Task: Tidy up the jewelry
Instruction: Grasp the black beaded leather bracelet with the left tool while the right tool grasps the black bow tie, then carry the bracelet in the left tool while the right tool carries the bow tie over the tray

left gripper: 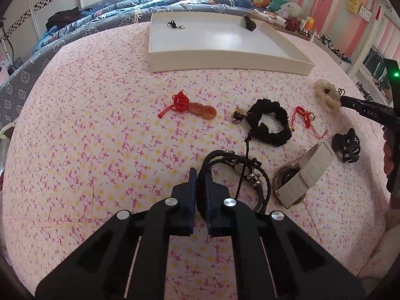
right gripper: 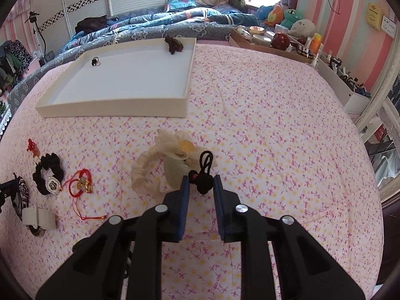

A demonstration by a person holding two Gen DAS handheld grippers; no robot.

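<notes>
- The left claw point(left gripper: 199, 175) is clenched on a black braided cord bracelet point(left gripper: 250, 172): its blue pads pinch the left side of the coiled loops, with only the cord's thickness between them. The bracelet has several strands, silver beads and a thin black cord trailing up toward the far side of the bed.
- The right claw point(right gripper: 201, 180) stands released, its jaws a moderate way apart; a black knotted charm point(right gripper: 203, 178) with a small red bead and a looped cord lies between the tips. Whether either pad touches it cannot be told.
- That charm sits against a pale green pendant point(right gripper: 173, 172), which rests on a cream scrunchie point(right gripper: 150, 172) bearing a cream fabric flower.
- Just right of the bracelet lies a watch with a white strap point(left gripper: 306, 172), and beyond that a black hair clip point(left gripper: 346, 145).
- Farther out on the pink floral bedsheet point(left gripper: 87, 137) lie a black scrunchie point(left gripper: 268, 123), a red string charm with gold pieces point(left gripper: 306, 117), and an amber pendant on a red knot point(left gripper: 192, 107).
- A white tray point(left gripper: 225, 61) sits toward the far side of the bed, holding a small dark ring-like piece point(left gripper: 175, 25) and a dark lump point(left gripper: 250, 23) near its far rim.
</notes>
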